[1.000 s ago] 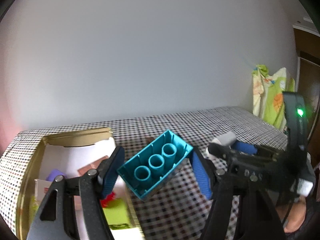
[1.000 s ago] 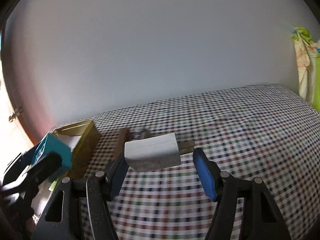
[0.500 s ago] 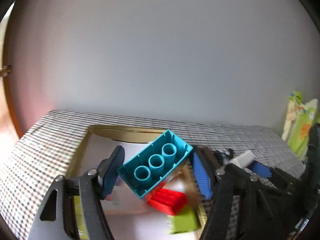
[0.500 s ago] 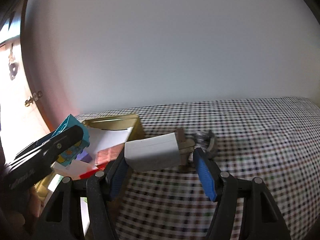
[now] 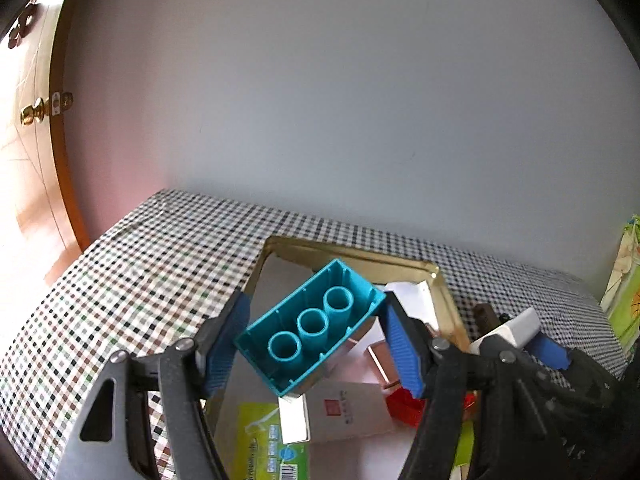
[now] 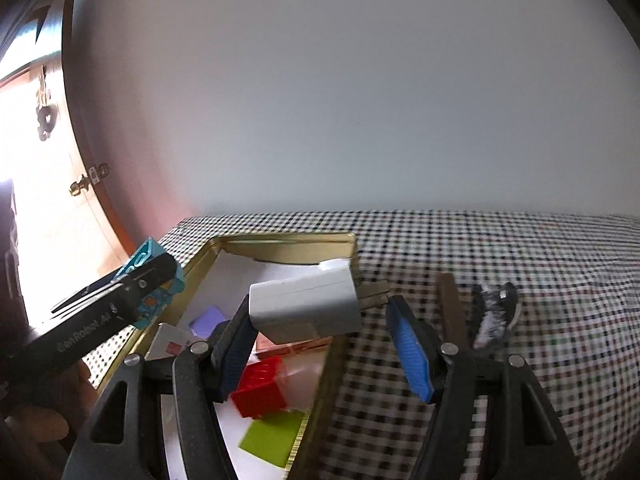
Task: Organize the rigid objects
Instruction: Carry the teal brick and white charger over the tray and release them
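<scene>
Here, at the far left of the right wrist view, a door with a latch (image 6: pixel 89 181) stands beside the pale wall. Next to it, the left gripper (image 5: pixel 316 336) is clenched on a teal building brick (image 5: pixel 310 326). The brick is tilted, with its hollow underside and 3 round tubes turned to the camera. Both blue pads press on the brick's ends. It hangs above the gold tin tray (image 5: pixel 352 254), over the tray's left part, and does not touch what lies inside.

The tray sits on a checkered tablecloth (image 5: pixel 132 276). Inside it, there are a white sheet of paper, a green package (image 5: pixel 260 440), a white card box (image 5: pixel 348 412), a copper-coloured piece (image 5: pixel 380 362), a red block (image 6: pixel 262 388), a purple piece (image 6: pixel 208 318) and a flat lime square (image 6: pixel 276 436).

Further right, the right gripper (image 6: pixel 326 340) carries a white charger plug (image 6: pixel 306 306) with 2 metal prongs that point to the right. The left pad touches the charger's body. The right blue pad (image 6: pixel 412 350) stands apart from it, beside the prongs, so I cannot tell how firmly the jaws are grasping it. The charger hangs over the tray's right edge.

At the right, on the cloth beyond the tray, a brown stick-like thing (image 6: pixel 450 304) and a dark brush with pale bristles (image 6: pixel 494 314) lie near each other.
</scene>
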Motion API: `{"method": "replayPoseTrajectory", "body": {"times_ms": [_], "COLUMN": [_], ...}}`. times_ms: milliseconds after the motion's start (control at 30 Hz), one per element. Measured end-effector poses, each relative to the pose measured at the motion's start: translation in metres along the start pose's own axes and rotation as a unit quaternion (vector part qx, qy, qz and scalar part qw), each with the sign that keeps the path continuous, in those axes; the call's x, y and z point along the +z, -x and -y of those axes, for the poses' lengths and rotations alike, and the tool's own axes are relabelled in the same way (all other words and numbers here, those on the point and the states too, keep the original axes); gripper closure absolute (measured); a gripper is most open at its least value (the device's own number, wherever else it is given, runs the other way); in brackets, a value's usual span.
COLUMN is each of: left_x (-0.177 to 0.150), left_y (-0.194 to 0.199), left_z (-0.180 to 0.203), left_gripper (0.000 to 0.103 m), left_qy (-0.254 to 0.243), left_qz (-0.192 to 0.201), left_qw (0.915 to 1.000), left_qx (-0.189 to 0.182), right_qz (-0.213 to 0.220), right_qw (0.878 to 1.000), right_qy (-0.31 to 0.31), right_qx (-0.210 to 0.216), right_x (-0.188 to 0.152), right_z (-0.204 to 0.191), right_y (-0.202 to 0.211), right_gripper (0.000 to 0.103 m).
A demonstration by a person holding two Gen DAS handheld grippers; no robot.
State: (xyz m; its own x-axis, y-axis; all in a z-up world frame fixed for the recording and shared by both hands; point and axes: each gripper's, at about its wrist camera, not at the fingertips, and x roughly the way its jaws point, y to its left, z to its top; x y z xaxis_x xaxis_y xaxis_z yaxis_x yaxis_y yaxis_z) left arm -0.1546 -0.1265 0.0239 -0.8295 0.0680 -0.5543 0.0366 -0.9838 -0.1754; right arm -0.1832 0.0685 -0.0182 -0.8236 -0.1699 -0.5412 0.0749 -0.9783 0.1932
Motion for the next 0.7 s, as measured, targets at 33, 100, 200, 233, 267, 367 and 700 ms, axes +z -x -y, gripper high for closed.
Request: {"method": "replayPoseTrajectory", "body": {"times_ms": [33, 100, 200, 233, 267, 367, 700], "left_x": [-0.004, -0.006, -0.006, -0.005, -0.004, -0.005, -0.006], "left_y": [0.001, -0.002, -0.009, -0.012, -0.013, -0.017, -0.035], "left_z": [0.003, 0.006, 0.004, 0.002, 0.002, -0.001, -0.005], "left_gripper": [0.036, 0.036, 0.036, 0.036, 0.036, 0.036, 0.051], "left_qy": [-0.002, -0.008, -0.011, -0.011, -0.011, -0.011, -0.032], "left_qz": [-0.003, -0.012, -0.024, -0.027, -0.030, -0.039, -0.056], "left_qw": [1.0000, 0.9999, 0.9996, 0.9995, 0.9994, 0.9990, 0.9970], "left_qx": [0.002, 0.006, 0.010, 0.012, 0.015, 0.021, 0.043], "right_qz": [-0.003, -0.010, -0.022, -0.026, -0.030, -0.038, -0.060], "right_qw": [1.000, 1.000, 0.999, 0.999, 0.999, 0.997, 0.991], "right_qy": [0.002, 0.009, 0.020, 0.026, 0.031, 0.050, 0.099], "right_qx": [0.003, 0.010, 0.026, 0.030, 0.033, 0.039, 0.067], "right_x": [-0.002, -0.007, -0.015, -0.020, -0.024, -0.029, -0.042], "right_z": [-0.004, -0.014, -0.026, -0.029, -0.031, -0.041, -0.057], "right_y": [0.001, 0.003, 0.007, 0.008, 0.008, 0.000, -0.008], "right_gripper": [0.036, 0.036, 0.036, 0.036, 0.036, 0.036, 0.038]}}
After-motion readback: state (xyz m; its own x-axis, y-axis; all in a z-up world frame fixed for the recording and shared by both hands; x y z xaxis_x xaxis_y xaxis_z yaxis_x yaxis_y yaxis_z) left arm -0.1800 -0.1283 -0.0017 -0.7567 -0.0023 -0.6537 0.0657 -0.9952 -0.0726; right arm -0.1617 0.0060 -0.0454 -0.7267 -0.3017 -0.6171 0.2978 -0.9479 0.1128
